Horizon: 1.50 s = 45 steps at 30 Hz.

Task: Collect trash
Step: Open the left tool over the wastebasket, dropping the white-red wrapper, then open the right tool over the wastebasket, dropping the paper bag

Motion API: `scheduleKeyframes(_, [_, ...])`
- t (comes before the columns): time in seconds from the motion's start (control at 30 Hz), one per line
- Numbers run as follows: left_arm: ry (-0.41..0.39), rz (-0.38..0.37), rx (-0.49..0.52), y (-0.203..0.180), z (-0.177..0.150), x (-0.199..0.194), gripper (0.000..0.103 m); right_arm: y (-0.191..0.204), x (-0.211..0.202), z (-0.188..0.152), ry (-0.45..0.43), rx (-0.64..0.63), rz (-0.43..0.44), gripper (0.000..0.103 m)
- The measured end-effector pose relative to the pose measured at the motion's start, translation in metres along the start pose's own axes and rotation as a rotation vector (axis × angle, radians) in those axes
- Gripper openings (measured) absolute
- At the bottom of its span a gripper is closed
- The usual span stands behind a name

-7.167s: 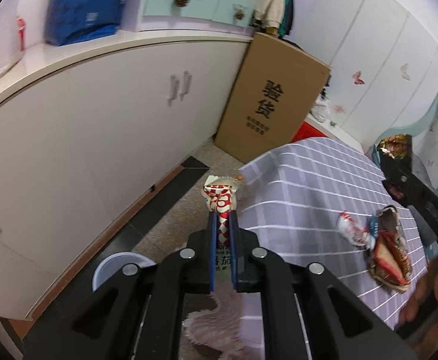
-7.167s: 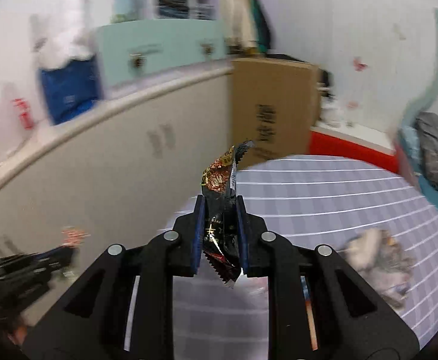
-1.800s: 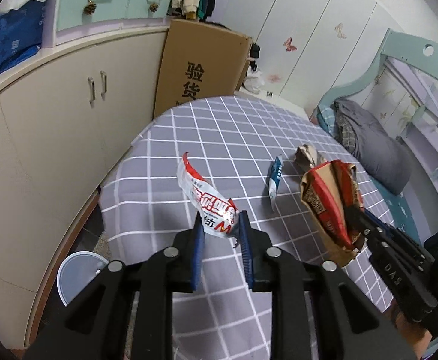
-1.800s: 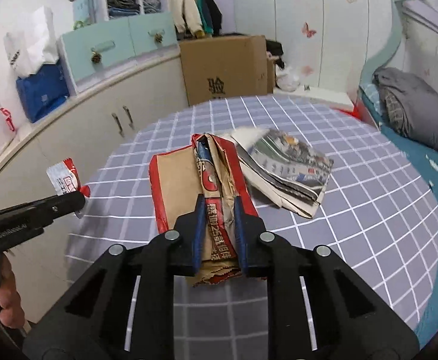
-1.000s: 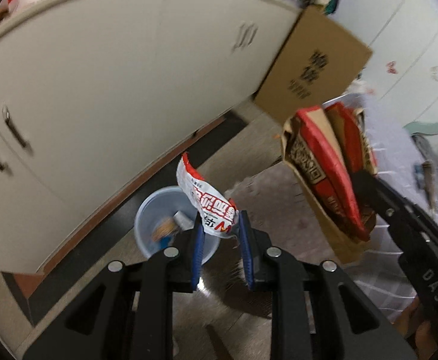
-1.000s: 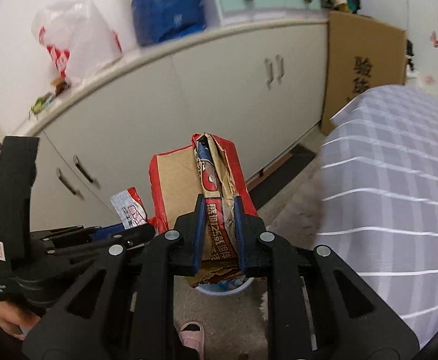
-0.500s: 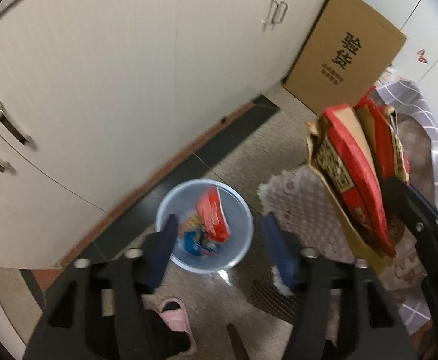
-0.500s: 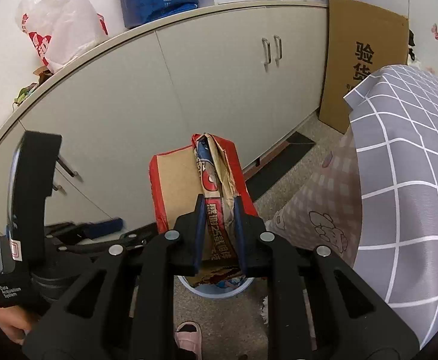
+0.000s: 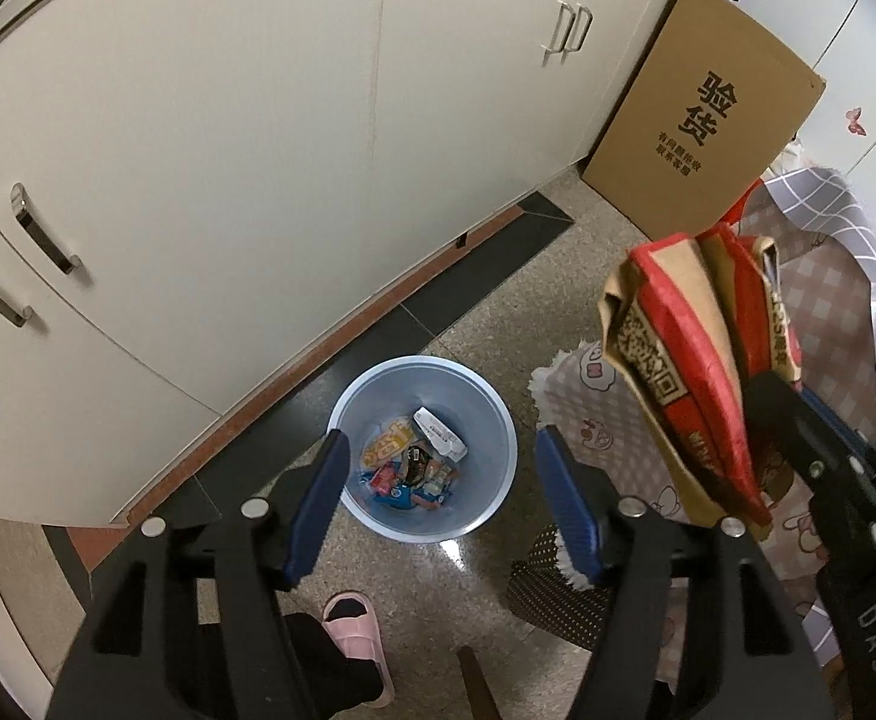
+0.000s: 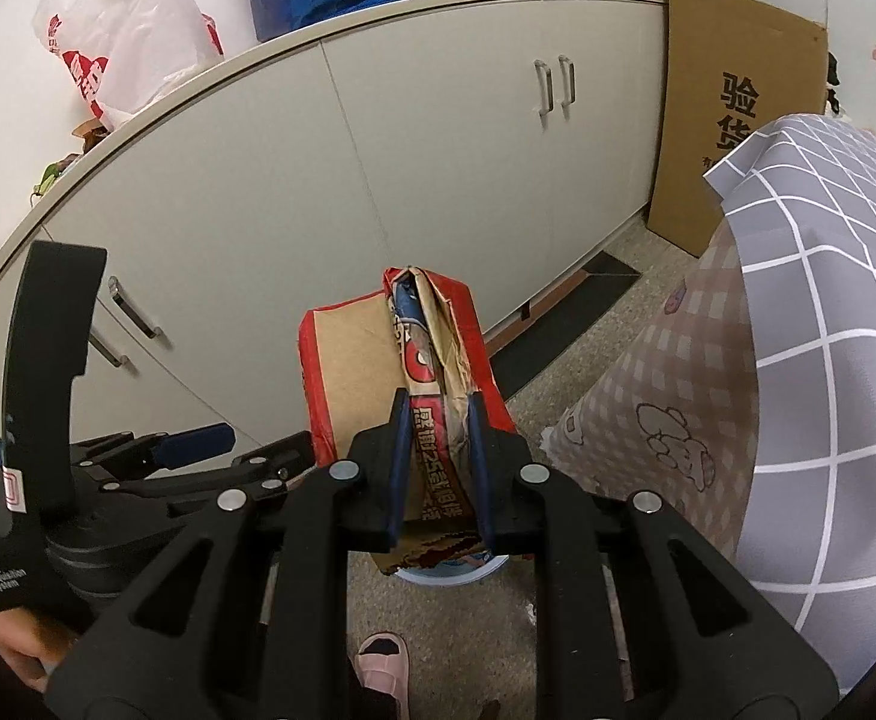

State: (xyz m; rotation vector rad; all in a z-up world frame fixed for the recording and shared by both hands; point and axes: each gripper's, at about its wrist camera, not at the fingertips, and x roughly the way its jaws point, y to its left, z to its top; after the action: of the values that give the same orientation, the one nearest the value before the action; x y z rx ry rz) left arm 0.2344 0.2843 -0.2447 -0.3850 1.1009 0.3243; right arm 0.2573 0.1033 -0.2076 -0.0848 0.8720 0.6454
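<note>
1. Here the left gripper [image 9: 441,495] hangs over the floor with its jaws spread wide and nothing between them; its blue pads [image 9: 318,498] frame the bin in the lower middle of the left wrist view.
2. The pale blue trash bin [image 9: 486,414] stands on the speckled floor [image 9: 558,276] near the base of the white cabinets [image 9: 228,150], and several wrappers [image 9: 414,462] lie in its bottom.
3. The right gripper [image 10: 437,468] is clenched on a crumpled red and brown paper bag [image 10: 378,372], which stands upright between its pads in the middle of the right wrist view.
4. In the left wrist view the same bag [image 9: 678,372] shows at the right, held to the right of the bin.
5. A cardboard box [image 9: 708,114] leans against the cabinets in the upper right.
6. The table's grey checked cloth [image 10: 828,300] fills the right edge of the right wrist view.
7. A pink slipper [image 9: 357,624] shows at the lower middle, below the bin.
</note>
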Motion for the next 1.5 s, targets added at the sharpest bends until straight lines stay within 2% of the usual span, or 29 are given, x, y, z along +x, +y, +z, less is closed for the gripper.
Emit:
scheduleKeyframes(0.27, [0.004,0.003,-0.015,0.004,-0.003,-0.002,0.064,0.006,0.003,-0.003,0.011,-0.01,0.006,0.018])
scheduleKeyframes(0.43, [-0.001,0.017,-0.034,0.014,-0.006,-0.003,0.068,0.012,0.008,-0.004,0.018,-0.012,0.015,0.019])
scheduleKeyframes(0.87, [-0.021,0.068,-0.176,0.067,-0.008,-0.01,0.068,0.024,0.026,0.003,0.024,-0.017,0.051,0.019])
scheduleKeyframes(0.97, [-0.03,0.073,-0.204,0.075,-0.008,-0.013,0.068,0.024,0.029,0.005,0.009,-0.002,0.061,0.022])
scheduleKeyframes(1.0, [-0.032,0.074,-0.21,0.077,-0.008,-0.013,0.068,0.022,0.03,0.006,-0.007,0.01,0.067,0.029])
scheduleKeyframes(1.03, [-0.034,0.077,-0.216,0.079,-0.007,-0.014,0.068,0.022,0.032,0.007,-0.016,0.018,0.072,0.041])
scheduleKeyframes(1.07, [-0.035,0.08,-0.22,0.08,-0.007,-0.014,0.069,0.02,0.034,0.007,-0.018,0.024,0.068,0.067])
scheduleKeyframes(1.27, [-0.039,0.078,-0.219,0.08,-0.007,-0.018,0.069,0.018,0.035,0.007,-0.012,0.033,0.052,0.068])
scheduleKeyframes(1.5, [-0.067,0.056,-0.191,0.062,-0.006,-0.034,0.069,0.016,0.01,0.009,-0.044,0.026,0.048,0.068])
